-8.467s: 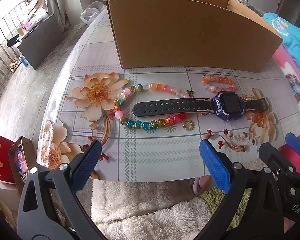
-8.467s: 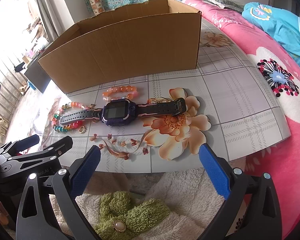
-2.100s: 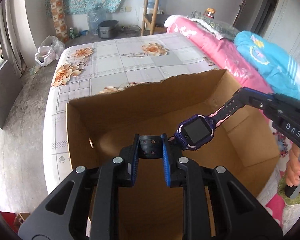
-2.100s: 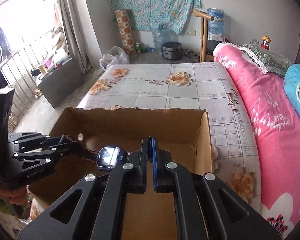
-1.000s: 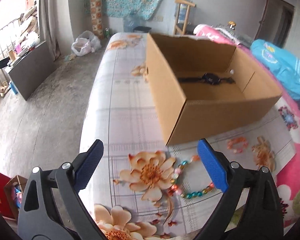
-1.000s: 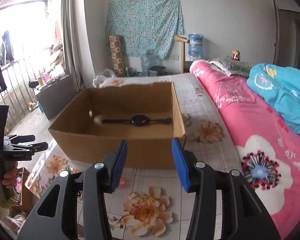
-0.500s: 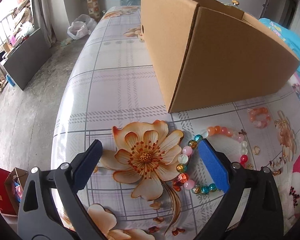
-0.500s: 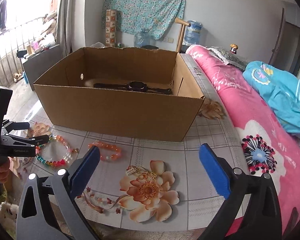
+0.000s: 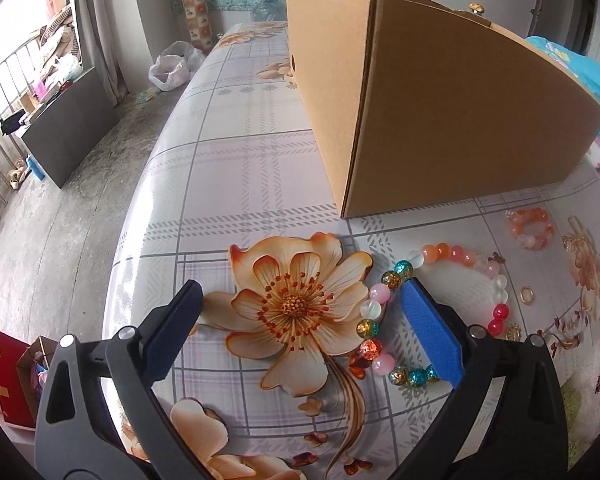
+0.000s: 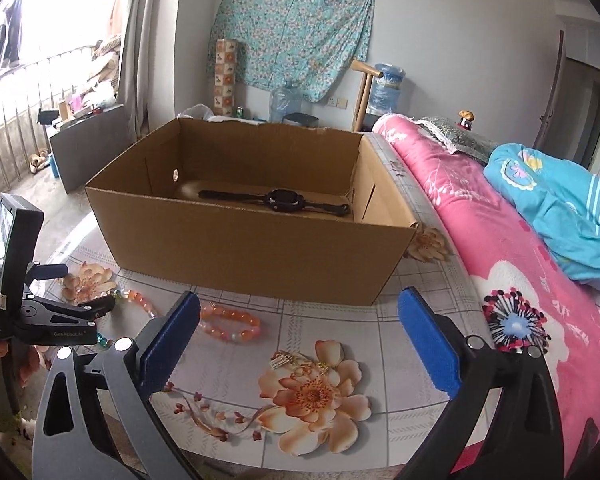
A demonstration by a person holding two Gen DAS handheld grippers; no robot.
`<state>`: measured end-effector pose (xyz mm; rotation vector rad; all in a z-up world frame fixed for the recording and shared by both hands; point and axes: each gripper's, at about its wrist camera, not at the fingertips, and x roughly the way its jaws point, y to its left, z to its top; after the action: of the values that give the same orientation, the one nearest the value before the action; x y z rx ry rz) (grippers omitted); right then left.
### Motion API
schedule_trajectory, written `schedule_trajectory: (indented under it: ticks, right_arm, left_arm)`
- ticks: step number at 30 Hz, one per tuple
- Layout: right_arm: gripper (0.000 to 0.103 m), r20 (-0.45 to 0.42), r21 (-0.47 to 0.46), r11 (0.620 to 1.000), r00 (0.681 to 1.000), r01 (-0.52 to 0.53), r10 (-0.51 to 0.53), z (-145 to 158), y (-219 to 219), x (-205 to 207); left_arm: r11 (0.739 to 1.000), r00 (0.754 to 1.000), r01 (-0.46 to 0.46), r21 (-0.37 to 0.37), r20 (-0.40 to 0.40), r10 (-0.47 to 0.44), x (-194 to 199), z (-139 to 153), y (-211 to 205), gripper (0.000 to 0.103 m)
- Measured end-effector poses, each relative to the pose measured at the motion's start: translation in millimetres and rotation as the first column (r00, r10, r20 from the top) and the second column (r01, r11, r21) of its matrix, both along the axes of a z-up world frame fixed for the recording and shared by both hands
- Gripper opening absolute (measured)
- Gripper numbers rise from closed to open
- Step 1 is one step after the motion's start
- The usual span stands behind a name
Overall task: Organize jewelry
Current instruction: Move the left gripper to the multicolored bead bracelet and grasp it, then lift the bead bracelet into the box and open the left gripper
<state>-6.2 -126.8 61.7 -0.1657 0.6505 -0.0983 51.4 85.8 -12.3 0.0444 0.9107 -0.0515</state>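
Left wrist view: your left gripper has sunk closer to the tablecloth than half a second ago, jaws wide and empty, its right pad overlapping the multicoloured bead bracelet at lower right. Right wrist view: your right gripper now gapes fully, empty; the watch lies flat inside the cardboard box. Glossy orange bracelet sits below the box's front wall, with open cloth around it.
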Motion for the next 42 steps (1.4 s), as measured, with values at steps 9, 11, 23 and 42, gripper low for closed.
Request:
schedule_trajectory:
  ticks: [9, 11, 23, 42]
  right_arm:
    - [0.089, -0.14, 0.212, 0.975, 0.986, -0.064, 0.095, -21, 10, 16]
    - [0.085, -0.147, 0.232, 0.97, 0.983, -0.074, 0.11, -22, 11, 18]
    - [0.048, -0.24, 0.392, 0.91, 0.94, -0.133, 0.241, -43, 30, 30]
    - [0.03, -0.264, 0.432, 0.885, 0.913, -0.176, 0.31, -54, 57, 41]
  left_arm:
    - [0.996, 0.995, 0.083, 0.019, 0.048, -0.084, -9, 7, 5, 0.096]
    - [0.993, 0.991, 0.113, -0.026, 0.071, -0.111, -16, 12, 9, 0.095]
    - [0.974, 0.977, 0.21, -0.084, 0.055, -0.206, -25, 15, -2, 0.042]
    - [0.983, 0.984, 0.177, -0.055, 0.047, -0.174, -23, 13, 18, 0.008]
